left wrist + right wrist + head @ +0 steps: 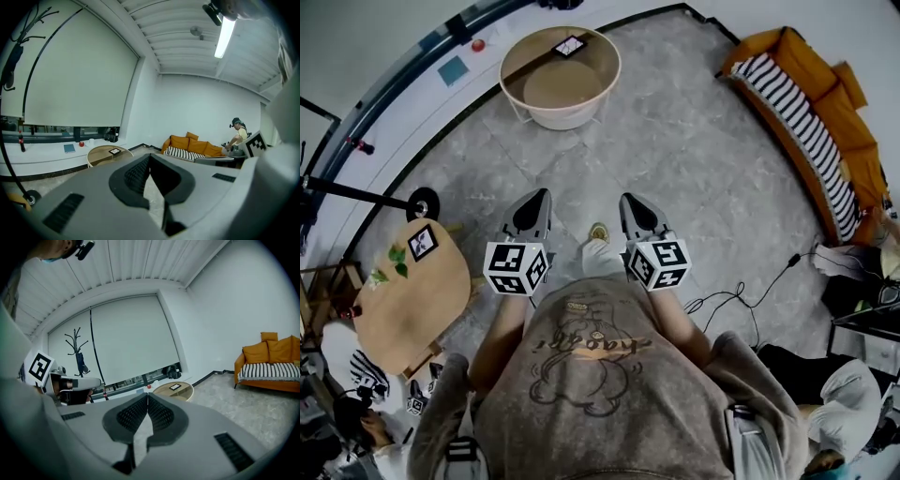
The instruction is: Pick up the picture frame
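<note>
Round surface (553, 86) well ahead held the picture frame (570, 45), lying flat. Left claw (537, 197) and right claw (631, 200) were closed, holding nothing. We judged it light, stiff, fragile; pinch one edge.

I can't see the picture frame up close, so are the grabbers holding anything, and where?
Nothing: left gripper and right gripper are both shut, empty.

The picture frame (570, 45) on the round worktop (558, 117) is too small to tell what it shows. The orange sofa (262, 355) runs off the right gripper view's edge. Marker cubes hide the hands holding the left gripper (542, 194) and right gripper (628, 199).
</note>
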### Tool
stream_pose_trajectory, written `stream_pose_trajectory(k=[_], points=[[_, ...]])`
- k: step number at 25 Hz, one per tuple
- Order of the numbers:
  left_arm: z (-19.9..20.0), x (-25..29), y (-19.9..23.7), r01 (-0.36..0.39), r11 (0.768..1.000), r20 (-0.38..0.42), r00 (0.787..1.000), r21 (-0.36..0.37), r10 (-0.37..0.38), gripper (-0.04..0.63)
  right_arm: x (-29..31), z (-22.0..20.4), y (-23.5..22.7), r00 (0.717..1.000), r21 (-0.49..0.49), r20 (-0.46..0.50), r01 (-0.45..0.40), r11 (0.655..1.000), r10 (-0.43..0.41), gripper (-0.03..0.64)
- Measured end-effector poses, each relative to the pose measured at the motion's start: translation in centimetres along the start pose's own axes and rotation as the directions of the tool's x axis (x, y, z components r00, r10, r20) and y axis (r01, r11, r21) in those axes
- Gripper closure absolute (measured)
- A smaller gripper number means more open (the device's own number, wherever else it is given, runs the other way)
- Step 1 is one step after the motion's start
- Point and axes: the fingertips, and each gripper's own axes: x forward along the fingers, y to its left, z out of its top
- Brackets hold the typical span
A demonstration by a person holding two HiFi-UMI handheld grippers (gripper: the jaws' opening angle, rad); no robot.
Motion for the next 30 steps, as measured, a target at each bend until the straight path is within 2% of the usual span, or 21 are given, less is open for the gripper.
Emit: stream_pose_trajectory(k=[18,30], points=[[5.2,11.9,3.6,-0.072,0.997,0.021,0.997,-0.022,0.072,0.577,10.6,6.0,-7.2,0.997,-0.004,-0.017,-0.073,0.997,0.073,0.597],[6.9,15.7,5.8,-0.124,0.992,0.045,0.991,-0.038,0.125,0.577,15.5,7.8,-9.7,0.992,-0.018,-0.034,-0.121,0.992,0.12,0.597]])
